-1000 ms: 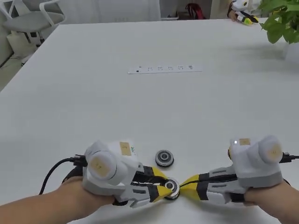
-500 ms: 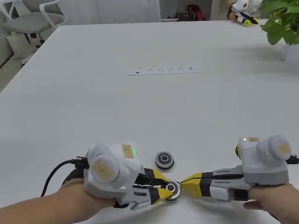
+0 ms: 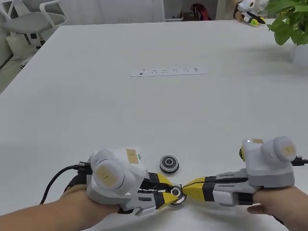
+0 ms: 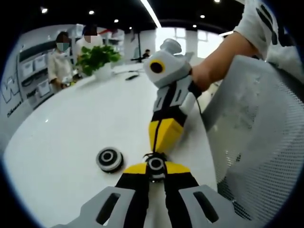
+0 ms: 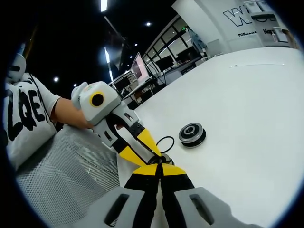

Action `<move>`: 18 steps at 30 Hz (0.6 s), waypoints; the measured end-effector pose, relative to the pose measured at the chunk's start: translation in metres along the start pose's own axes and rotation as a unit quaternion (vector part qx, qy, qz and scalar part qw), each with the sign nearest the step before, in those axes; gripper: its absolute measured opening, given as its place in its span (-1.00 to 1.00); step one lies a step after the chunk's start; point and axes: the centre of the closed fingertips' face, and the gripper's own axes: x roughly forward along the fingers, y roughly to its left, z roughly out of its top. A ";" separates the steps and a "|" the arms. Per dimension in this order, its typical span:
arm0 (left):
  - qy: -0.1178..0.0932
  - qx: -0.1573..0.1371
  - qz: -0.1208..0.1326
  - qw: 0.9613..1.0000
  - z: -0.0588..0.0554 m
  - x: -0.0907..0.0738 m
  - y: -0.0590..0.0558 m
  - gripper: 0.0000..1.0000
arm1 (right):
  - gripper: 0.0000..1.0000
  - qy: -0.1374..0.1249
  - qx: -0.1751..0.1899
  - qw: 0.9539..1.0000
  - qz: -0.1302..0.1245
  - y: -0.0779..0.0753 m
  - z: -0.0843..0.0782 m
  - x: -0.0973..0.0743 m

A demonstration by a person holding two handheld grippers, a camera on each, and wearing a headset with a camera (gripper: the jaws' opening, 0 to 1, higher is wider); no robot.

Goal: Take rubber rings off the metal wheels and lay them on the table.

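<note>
Right hand-held gripper (image 3: 186, 186) edged back toward wheel (image 3: 176, 193), jaws together, seemingly pinching rubber ring (image 5: 166, 137); left hand-held gripper (image 4: 155, 166) clamps wheel.

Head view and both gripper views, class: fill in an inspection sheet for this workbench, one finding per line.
Surface: white table, flat and plain.
Job's things: held wheel between the grippers; second wheel lies flat beside it, black ring on; thin rubber ring loops off the held wheel.
Clutter: power strip mid-table.
Grippers: left gripper shut on the held wheel; right gripper shut, apparently pinching the rubber ring.
Cables: black cable trails from the left gripper.
Surroundings: plant, toy, chair at the far end.
</note>
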 end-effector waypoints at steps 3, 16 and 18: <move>-0.001 0.001 0.000 1.000 0.000 0.000 0.000 -0.78 | -1.00 -0.001 0.001 1.000 0.004 0.002 0.000 0.001; -0.005 0.000 0.001 1.000 0.002 0.001 0.000 -0.78 | -1.00 -0.001 -0.018 0.999 0.029 0.014 0.003 0.005; -0.005 -0.001 0.001 1.000 0.002 0.001 0.000 -0.77 | -1.00 -0.002 -0.018 1.000 0.023 0.012 0.003 0.004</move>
